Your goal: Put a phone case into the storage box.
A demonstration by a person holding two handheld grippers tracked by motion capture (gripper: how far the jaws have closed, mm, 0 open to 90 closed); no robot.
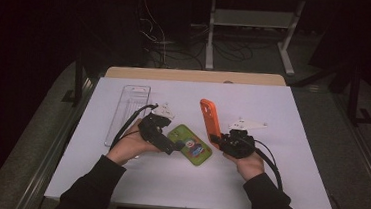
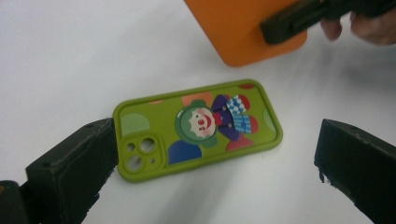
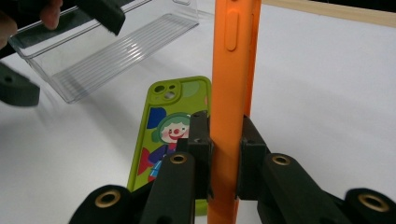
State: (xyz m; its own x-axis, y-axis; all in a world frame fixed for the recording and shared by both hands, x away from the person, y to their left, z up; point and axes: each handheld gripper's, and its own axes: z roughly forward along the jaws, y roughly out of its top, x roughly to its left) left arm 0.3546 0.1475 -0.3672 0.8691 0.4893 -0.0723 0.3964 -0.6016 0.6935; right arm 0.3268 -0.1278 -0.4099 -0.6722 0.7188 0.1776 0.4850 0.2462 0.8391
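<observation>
A green phone case point(image 1: 192, 146) with a clown picture lies flat on the white table top point(image 1: 277, 182), camera cut-out toward my left gripper point(image 1: 174, 146). In the left gripper view that gripper point(image 2: 217, 144) stands open, its jaws wide on either side of the green case point(image 2: 196, 128) without pressing on it. My right gripper point(image 1: 217, 138) is shut on an orange phone case point(image 1: 208, 117) and holds it up on edge, just right of the green one. In the right gripper view the pads point(image 3: 201, 140) clamp the orange case point(image 3: 233, 56) across its thin sides.
A clear plastic tray point(image 1: 129, 111) lies lengthwise at the back left of the table; it also shows as the ribbed clear tray point(image 3: 107, 46) in the right gripper view. A wooden strip point(image 1: 195, 76) runs along the far edge. Cables and a stand are on the floor beyond.
</observation>
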